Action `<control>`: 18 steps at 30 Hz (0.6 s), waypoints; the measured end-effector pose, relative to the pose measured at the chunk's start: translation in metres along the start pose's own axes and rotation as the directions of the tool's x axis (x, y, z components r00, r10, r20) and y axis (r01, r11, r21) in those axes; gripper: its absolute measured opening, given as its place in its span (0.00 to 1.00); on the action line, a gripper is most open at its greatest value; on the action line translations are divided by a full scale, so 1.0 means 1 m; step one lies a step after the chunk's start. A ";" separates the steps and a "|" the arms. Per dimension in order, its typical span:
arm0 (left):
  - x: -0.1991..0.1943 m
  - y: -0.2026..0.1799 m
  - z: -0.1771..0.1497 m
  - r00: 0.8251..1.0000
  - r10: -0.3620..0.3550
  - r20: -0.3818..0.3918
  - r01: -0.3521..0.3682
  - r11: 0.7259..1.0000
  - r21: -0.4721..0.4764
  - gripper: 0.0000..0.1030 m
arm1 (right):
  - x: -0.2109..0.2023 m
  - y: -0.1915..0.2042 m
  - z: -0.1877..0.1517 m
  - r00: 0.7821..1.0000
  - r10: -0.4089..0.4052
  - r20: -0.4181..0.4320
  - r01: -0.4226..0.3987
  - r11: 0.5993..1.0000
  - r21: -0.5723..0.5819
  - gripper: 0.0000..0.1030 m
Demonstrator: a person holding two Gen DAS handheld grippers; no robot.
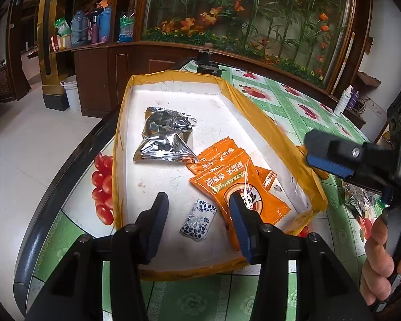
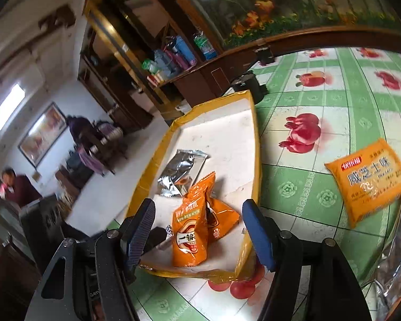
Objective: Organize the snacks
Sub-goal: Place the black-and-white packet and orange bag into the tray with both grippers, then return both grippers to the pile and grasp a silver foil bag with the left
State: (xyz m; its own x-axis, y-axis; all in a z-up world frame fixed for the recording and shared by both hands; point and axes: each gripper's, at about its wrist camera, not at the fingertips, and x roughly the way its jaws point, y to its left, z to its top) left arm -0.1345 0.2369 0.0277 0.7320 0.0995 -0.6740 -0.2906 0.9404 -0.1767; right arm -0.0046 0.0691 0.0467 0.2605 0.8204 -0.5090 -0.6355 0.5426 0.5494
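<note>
1. Left wrist view: the left gripper [image 1: 197, 214] hangs over the near end of the tray [image 1: 173, 76], which sits on the surface [image 1: 288, 101]. Its jaws stand wide apart and hold nothing. A small blue-and-white packet [image 1: 199, 220] lies on the tray floor between them; the right-hand finger overlaps the orange snack packets [image 1: 235, 182] in the picture, though whether it touches them I cannot tell. Two silver packets [image 1: 164, 139] lie further in.
   - Risk: closing here could pinch the orange wrapper along with the small packet, dragging the pile askew or over the low taped rim.
2. Right wrist view: the right gripper [image 2: 200, 230] hovers above the tray's near corner [image 2: 238, 267], jaws wide open and empty, the orange packets showing between the fingers. A yellow-orange snack bag [image 2: 371, 179] lies outside the tray on the surface, well apart, and crinkled clear packaging [image 2: 395, 254] sits at the right edge.
   - Risk: both grippers crowd the same end of the tray, so they may collide or nudge the light tray. The picture is blurred, so aim is uncertain.
</note>
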 end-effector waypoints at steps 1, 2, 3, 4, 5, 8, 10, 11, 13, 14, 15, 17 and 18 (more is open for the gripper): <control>0.000 0.000 0.000 1.000 0.000 0.001 0.000 1.000 0.001 0.45 | -0.003 -0.003 0.001 1.000 0.011 0.018 -0.012 1.000 0.014 0.71; -0.001 0.000 0.000 1.000 0.000 0.002 0.000 1.000 0.001 0.45 | -0.007 -0.006 0.001 0.999 0.023 0.044 -0.024 0.999 0.028 0.71; -0.001 0.000 0.000 1.000 0.000 0.004 0.000 1.000 0.001 0.45 | -0.012 -0.008 0.002 0.997 0.032 0.071 -0.035 0.999 0.038 0.70; -0.001 0.000 0.001 1.000 0.000 0.005 0.000 1.000 -0.001 0.45 | -0.017 -0.010 0.003 0.994 0.042 0.096 -0.047 0.998 0.044 0.69; -0.002 0.000 0.001 1.000 0.000 0.007 0.000 1.000 -0.001 0.45 | -0.022 -0.012 0.003 0.991 0.058 0.117 -0.064 0.997 0.050 0.65; -0.003 0.000 0.001 1.000 0.001 0.012 -0.001 1.000 -0.001 0.45 | -0.031 -0.023 0.003 0.983 0.148 0.112 -0.160 0.981 0.107 0.36; -0.004 0.000 0.001 1.000 0.006 0.014 -0.006 1.000 -0.002 0.45 | -0.031 -0.033 0.002 0.967 0.248 0.065 -0.256 0.953 0.164 0.25; -0.004 0.001 0.001 1.000 0.005 0.016 -0.005 1.000 -0.002 0.45 | -0.035 -0.037 0.002 0.962 0.266 0.059 -0.273 0.945 0.181 0.25; -0.005 0.001 0.001 1.000 0.004 0.025 -0.004 1.000 -0.002 0.45 | -0.048 -0.042 -0.001 0.963 0.260 0.067 -0.268 0.945 0.188 0.26; -0.007 0.000 0.001 0.999 0.005 0.031 -0.005 1.000 -0.001 0.46 | -0.056 -0.045 -0.002 0.961 0.267 0.068 -0.275 0.942 0.191 0.27; -0.007 0.000 0.001 0.999 0.001 0.035 -0.002 1.000 0.002 0.48 | -0.067 -0.049 -0.004 0.956 0.280 0.084 -0.291 0.936 0.199 0.27; -0.010 -0.001 0.001 0.999 -0.005 0.044 0.005 1.000 0.009 0.51 | -0.092 -0.060 -0.010 0.966 0.228 0.123 -0.249 0.947 0.203 0.26; -0.012 -0.001 0.001 0.998 -0.004 0.057 0.004 1.000 0.014 0.51 | -0.104 -0.065 -0.013 0.974 0.181 0.136 -0.206 0.958 0.201 0.26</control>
State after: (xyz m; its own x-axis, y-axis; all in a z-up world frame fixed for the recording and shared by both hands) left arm -0.1425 0.2346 0.0364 0.7671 0.1137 -0.6314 -0.2791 0.9453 -0.1690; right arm -0.0003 -0.0536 0.0551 0.2370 0.9220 -0.3063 -0.5160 0.3866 0.7644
